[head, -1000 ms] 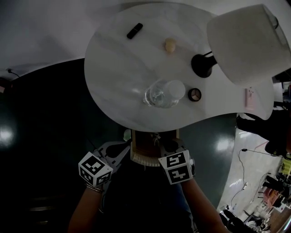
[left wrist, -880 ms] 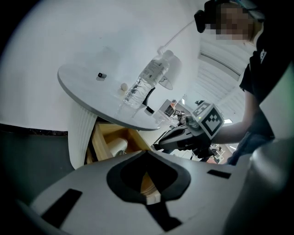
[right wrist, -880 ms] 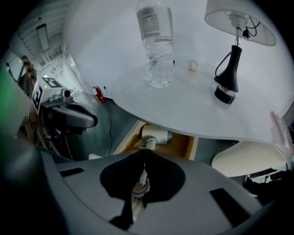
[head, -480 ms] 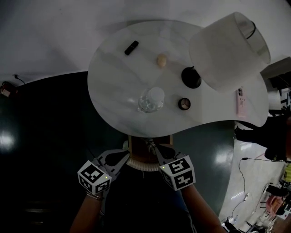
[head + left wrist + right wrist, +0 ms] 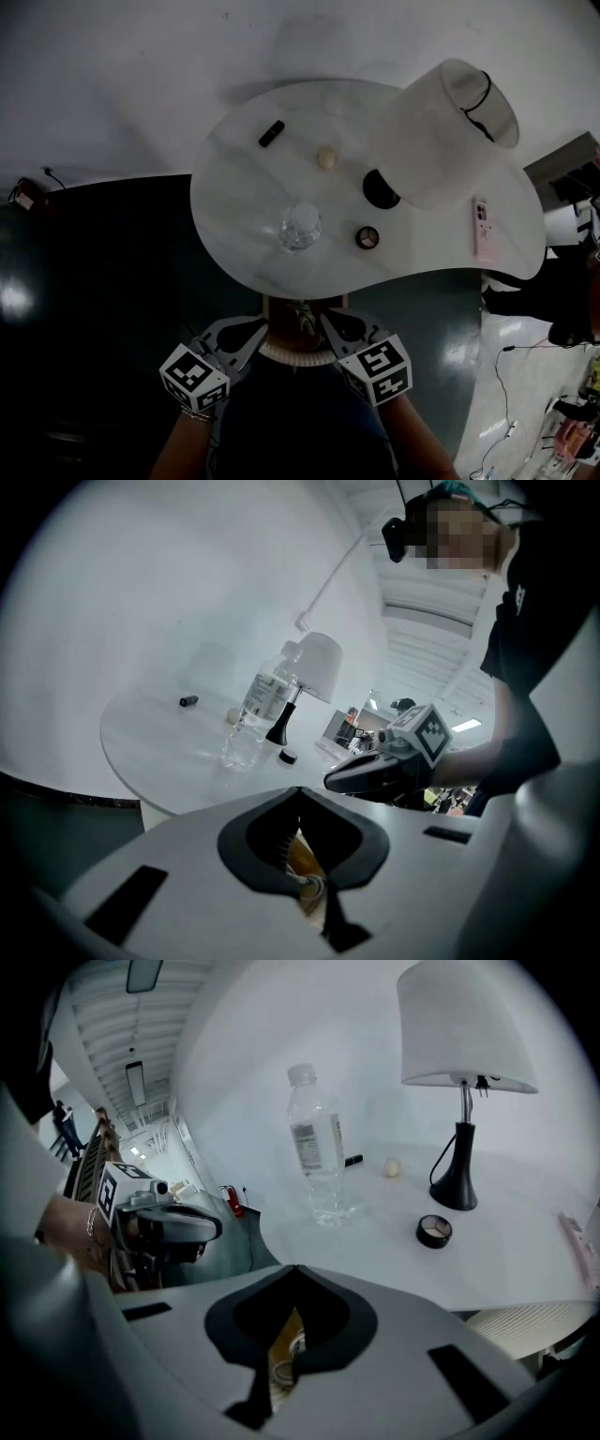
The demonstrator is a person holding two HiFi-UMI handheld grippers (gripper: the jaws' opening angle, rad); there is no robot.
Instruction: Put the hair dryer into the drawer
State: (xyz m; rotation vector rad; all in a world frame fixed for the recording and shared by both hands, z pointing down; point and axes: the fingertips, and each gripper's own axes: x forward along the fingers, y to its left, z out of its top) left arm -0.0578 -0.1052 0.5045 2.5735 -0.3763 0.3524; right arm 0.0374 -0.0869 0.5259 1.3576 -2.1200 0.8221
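An open wooden drawer [image 5: 274, 309] juts out from under the white table [image 5: 234, 187]. Its ribbed white front [image 5: 295, 354] faces me. Something dark with a pale cord [image 5: 305, 319] lies inside, too dim to make out as the hair dryer. My left gripper [image 5: 255, 330] is at the drawer's left side and my right gripper [image 5: 330, 323] at its right. Both are shut with nothing between the jaws. In the left gripper view the jaws [image 5: 299, 789] meet, and so do they in the right gripper view [image 5: 296, 1267]; wood and cord show below them.
On the table stand a clear water bottle [image 5: 300, 225], a lamp with a white shade [image 5: 441, 131] and black foot [image 5: 380, 187], a round compact [image 5: 367, 237], a pink phone [image 5: 482, 228], a beige ball [image 5: 325, 157] and a small black stick [image 5: 271, 133]. Dark floor lies around it.
The head view has pulled up and back, so the table looks smaller and higher in the picture. Both grippers have kept their places at the drawer's sides and stayed shut.
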